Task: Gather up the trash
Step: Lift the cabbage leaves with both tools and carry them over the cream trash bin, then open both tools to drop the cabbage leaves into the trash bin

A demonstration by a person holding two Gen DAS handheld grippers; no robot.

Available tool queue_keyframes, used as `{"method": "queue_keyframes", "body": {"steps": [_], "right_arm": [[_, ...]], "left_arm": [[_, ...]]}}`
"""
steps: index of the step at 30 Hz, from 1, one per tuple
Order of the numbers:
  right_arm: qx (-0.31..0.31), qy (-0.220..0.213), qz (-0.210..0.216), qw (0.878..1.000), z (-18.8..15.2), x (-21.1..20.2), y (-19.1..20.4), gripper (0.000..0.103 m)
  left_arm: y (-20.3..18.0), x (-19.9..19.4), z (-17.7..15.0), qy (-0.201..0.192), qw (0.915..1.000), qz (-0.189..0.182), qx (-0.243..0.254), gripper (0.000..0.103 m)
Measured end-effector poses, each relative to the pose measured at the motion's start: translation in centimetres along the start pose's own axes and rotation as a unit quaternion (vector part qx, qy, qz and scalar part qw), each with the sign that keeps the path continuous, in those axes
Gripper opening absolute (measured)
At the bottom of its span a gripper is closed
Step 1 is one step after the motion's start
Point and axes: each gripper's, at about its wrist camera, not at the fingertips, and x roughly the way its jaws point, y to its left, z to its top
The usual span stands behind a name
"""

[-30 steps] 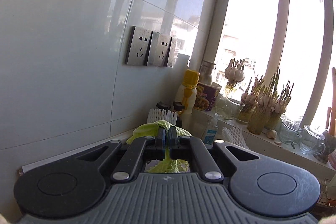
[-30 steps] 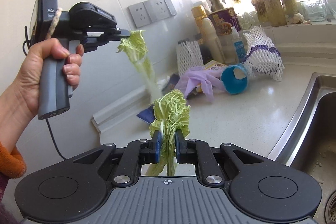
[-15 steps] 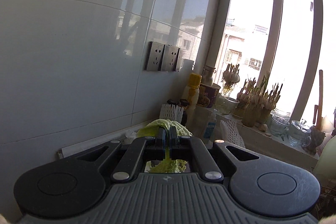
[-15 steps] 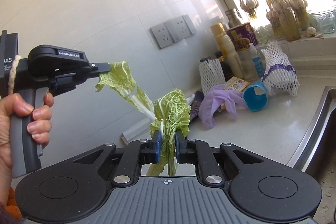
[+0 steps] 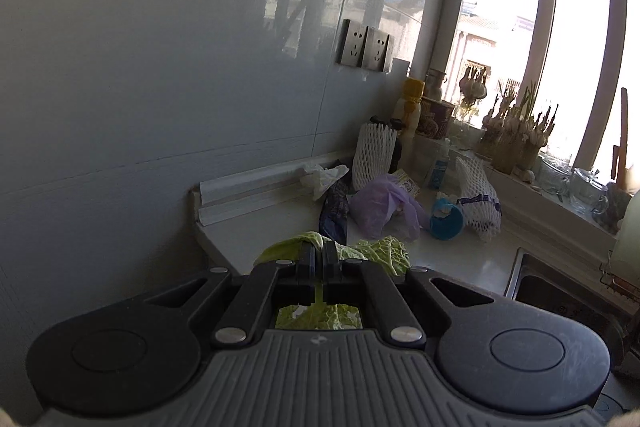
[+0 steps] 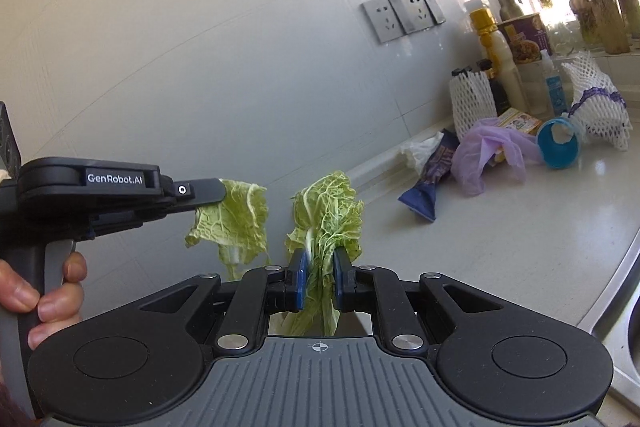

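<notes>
My left gripper (image 5: 319, 251) is shut on a green cabbage leaf (image 5: 280, 249), held in the air left of the counter edge; it also shows in the right wrist view (image 6: 208, 193), with its leaf (image 6: 234, 223) hanging down. My right gripper (image 6: 319, 261) is shut on a second cabbage leaf (image 6: 326, 211), which stands up between the blue pads. More trash lies on the white counter: a purple plastic bag (image 6: 486, 153), a dark blue wrapper (image 6: 430, 183), a blue cup (image 6: 558, 149), crumpled tissue (image 6: 420, 149) and white foam nets (image 6: 598, 105).
Bottles (image 6: 490, 39), an instant noodle cup (image 6: 524, 39) and jars of sprouting garlic (image 5: 516, 133) stand along the window sill. A steel sink (image 5: 560, 295) lies at the right. Wall sockets (image 6: 402, 13) sit on the tiled wall.
Both grippers have pulled back and to the left from the counter with their leaves. The left gripper has dropped lower; the trash pile now looks farther away.
</notes>
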Motion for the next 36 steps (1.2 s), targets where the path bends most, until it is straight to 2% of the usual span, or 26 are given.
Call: {"method": "queue_keyframes", "body": {"steps": [11,16,20,28,36], "right_arm": [[-0.032,0.059,0.019,0.998,-4.6,3.9,3.1,0.013],[-0.048,0.113,0.026,0.992,-7.6,7.2,3.7,0.013],[-0.082,0.131,0.022,0.988,-10.1,10.3,3.8,0.013],[-0.095,0.208,0.019,0.973,-16.4,17.4,1.9,0.014],[-0.127,0.271,-0.012,0.954,-20.3,22.5,0.1,0.014]], "left_arm": [[4.9,0.0,-7.1,0.050,0.9976,0.039,-0.029,0.003],[7.7,1.1,-10.5,0.075,0.9943,0.060,-0.046,0.003],[10.1,2.6,-13.3,0.099,0.9904,0.064,-0.073,0.003],[12.7,6.3,-18.8,0.136,0.9832,0.066,-0.103,0.003],[14.3,10.0,-22.4,0.183,0.9732,0.111,-0.084,0.003]]}}
